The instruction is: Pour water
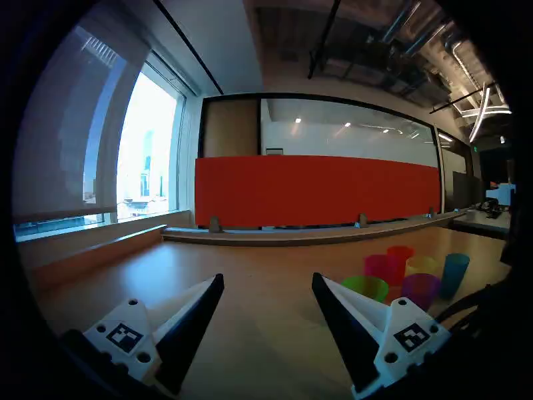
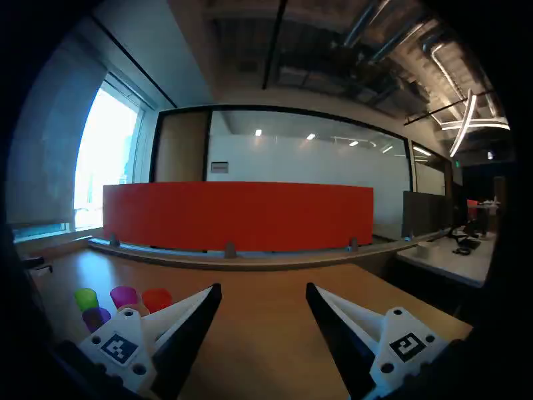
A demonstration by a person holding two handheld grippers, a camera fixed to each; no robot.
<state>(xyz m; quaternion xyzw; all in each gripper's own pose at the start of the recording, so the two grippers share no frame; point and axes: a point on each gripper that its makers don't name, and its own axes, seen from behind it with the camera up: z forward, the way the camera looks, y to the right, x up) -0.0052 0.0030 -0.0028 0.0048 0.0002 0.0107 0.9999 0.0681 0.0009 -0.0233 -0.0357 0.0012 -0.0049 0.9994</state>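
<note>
Several coloured plastic cups stand in a cluster on the wooden table (image 1: 266, 293). In the left gripper view they are at the right: a green cup (image 1: 365, 288), a purple cup (image 1: 420, 289), a red cup (image 1: 399, 262), a yellow cup (image 1: 422, 266) and a teal cup (image 1: 454, 274). My left gripper (image 1: 266, 300) is open with nothing between its fingers, and the cups lie beyond its right finger. In the right gripper view the cups sit low at the left, a green cup (image 2: 86, 299), a purple cup (image 2: 124, 295) and a red cup (image 2: 156, 299), partly hidden by the left finger. My right gripper (image 2: 263, 303) is open and holds nothing.
A red divider panel (image 1: 313, 190) runs along the table's far edge. Windows (image 1: 143, 157) line the left wall. Another desk (image 2: 453, 257) with equipment stands to the right, beyond the table's edge. Bare tabletop stretches ahead of both grippers.
</note>
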